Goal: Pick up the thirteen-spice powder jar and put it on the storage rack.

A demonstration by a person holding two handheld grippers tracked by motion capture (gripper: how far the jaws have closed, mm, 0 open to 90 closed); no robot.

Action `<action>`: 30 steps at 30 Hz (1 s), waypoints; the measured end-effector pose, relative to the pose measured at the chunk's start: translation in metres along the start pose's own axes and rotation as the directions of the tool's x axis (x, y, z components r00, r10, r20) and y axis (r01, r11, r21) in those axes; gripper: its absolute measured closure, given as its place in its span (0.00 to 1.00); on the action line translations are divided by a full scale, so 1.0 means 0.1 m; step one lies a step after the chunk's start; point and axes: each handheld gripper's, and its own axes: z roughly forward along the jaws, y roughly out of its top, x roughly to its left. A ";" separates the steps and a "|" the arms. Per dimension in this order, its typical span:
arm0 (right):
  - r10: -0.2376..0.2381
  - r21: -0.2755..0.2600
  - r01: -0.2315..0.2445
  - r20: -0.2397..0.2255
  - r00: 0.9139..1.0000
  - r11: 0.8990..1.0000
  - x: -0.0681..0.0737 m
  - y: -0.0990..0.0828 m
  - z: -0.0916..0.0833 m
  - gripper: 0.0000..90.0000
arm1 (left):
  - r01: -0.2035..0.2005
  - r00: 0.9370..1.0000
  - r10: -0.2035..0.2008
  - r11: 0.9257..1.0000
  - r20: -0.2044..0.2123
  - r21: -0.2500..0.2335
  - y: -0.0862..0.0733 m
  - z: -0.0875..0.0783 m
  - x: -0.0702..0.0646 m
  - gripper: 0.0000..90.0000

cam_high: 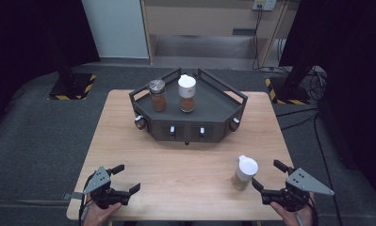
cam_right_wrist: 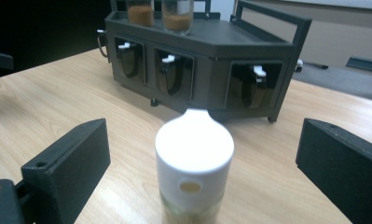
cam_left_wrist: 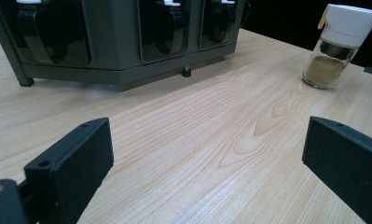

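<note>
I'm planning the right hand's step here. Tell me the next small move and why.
Probably ease the right tool forward until its jaws flank the white-capped jar, then close. The jaws stand wide open with the jar upright on the table, centred ahead of them and untouched; the rack already carries two jars.

A lab or test studio: a lone wooden desk [cam_high: 129, 155] on grey carpet [cam_high: 30, 136], ringed by black curtains [cam_high: 30, 28], with stand bases taped in yellow-black hazard stripes [cam_high: 72, 87] and cables [cam_high: 313, 80] trailing to a wall socket [cam_high: 264, 4].
</note>
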 end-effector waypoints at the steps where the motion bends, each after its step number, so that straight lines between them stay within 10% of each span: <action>1: 0.007 0.001 -0.007 -0.002 1.000 1.000 -0.01 -0.03 -0.01 0.03 | 0.000 1.000 0.000 1.000 0.000 0.000 0.00 0.00 0.00 0.01; 30: 0.025 0.025 -0.026 0.018 1.000 0.999 -0.08 -0.37 -0.07 0.03 | -0.021 1.000 0.021 1.000 0.014 -0.013 -0.01 -0.02 -0.01 0.01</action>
